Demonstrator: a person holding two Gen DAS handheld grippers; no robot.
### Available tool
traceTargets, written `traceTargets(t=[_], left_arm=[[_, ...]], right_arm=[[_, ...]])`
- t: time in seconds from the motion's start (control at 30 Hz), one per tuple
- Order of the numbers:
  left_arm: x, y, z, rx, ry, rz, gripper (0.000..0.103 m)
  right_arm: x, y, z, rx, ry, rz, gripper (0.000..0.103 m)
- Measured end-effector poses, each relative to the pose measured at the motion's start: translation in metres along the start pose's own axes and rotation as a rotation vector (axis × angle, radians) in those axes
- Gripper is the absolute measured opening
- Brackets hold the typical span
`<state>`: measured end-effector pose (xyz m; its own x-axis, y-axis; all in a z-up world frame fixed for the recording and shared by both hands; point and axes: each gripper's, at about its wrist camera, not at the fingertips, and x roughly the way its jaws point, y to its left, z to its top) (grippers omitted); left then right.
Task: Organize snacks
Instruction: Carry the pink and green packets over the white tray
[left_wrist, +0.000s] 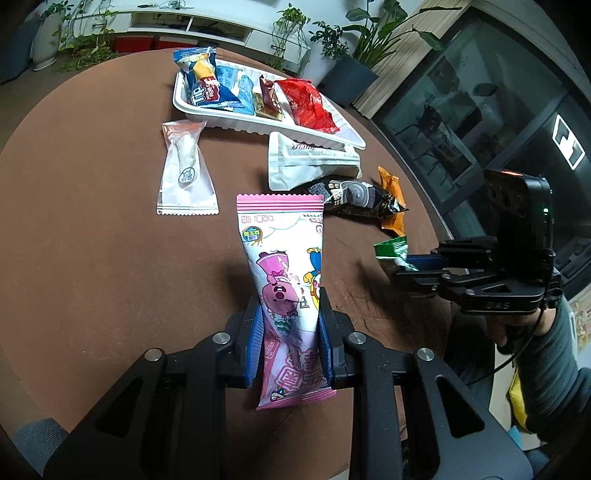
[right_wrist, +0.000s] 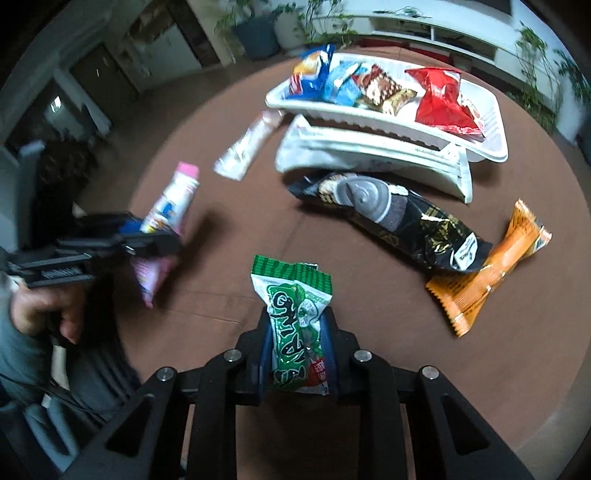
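My left gripper (left_wrist: 290, 299) is shut on a pink cartoon snack packet (left_wrist: 284, 266), held above the brown table; it also shows in the right wrist view (right_wrist: 168, 214). My right gripper (right_wrist: 297, 314) is shut on a green snack packet (right_wrist: 295, 317), also seen in the left wrist view (left_wrist: 391, 251). A white tray (left_wrist: 184, 103) at the far side holds several snacks: a blue packet (left_wrist: 205, 83), a red one (left_wrist: 308, 103) and small brown ones. It also shows in the right wrist view (right_wrist: 495, 114).
Loose on the brown round table (left_wrist: 92, 258): a clear white packet (left_wrist: 184, 173), a white pouch (left_wrist: 310, 162) against the tray, a black packet (right_wrist: 399, 218) and an orange packet (right_wrist: 487, 266). Plants and a shelf stand behind.
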<state>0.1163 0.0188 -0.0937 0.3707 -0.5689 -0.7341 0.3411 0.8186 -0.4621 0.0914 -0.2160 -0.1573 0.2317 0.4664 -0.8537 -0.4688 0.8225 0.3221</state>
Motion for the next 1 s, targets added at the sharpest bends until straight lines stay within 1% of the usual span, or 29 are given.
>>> traceTargets(t=[0.17, 0.27, 0.4, 0.53, 0.57, 0.63, 0.73, 0.87, 0.93, 1.0], left_arm=[[-0.007, -0.004, 0.005, 0.002, -0.016, -0.018, 0.024], [-0.012, -0.003, 0.013, 0.0, -0.029, -0.025, 0.024], [-0.02, 0.0, 0.032, -0.005, -0.056, -0.036, 0.024], [-0.03, 0.005, 0.065, -0.002, -0.097, -0.026, 0.024], [-0.033, 0.008, 0.077, -0.004, -0.111, -0.023, 0.024], [-0.036, 0.009, 0.095, 0.002, -0.126, -0.013, 0.024], [-0.036, 0.011, 0.131, 0.021, -0.148, 0.02, 0.024], [-0.03, 0.011, 0.174, 0.035, -0.171, 0.048, 0.024], [-0.022, 0.011, 0.191, 0.044, -0.169, 0.063, 0.024], [-0.011, 0.011, 0.206, 0.056, -0.152, 0.08, 0.024]], right_arm=[[-0.023, -0.003, -0.007, 0.085, -0.097, 0.096, 0.026], [-0.033, -0.017, -0.004, 0.139, -0.153, 0.132, 0.026], [-0.047, -0.041, -0.002, 0.223, -0.212, 0.137, 0.026], [-0.066, -0.071, 0.006, 0.321, -0.282, 0.11, 0.026], [-0.073, -0.077, 0.01, 0.34, -0.301, 0.106, 0.026], [-0.085, -0.09, 0.02, 0.375, -0.34, 0.089, 0.026], [-0.101, -0.105, 0.044, 0.409, -0.402, 0.054, 0.026], [-0.111, -0.11, 0.088, 0.409, -0.469, 0.043, 0.026], [-0.11, -0.105, 0.112, 0.389, -0.485, 0.046, 0.026], [-0.1, -0.101, 0.135, 0.37, -0.479, 0.05, 0.026]])
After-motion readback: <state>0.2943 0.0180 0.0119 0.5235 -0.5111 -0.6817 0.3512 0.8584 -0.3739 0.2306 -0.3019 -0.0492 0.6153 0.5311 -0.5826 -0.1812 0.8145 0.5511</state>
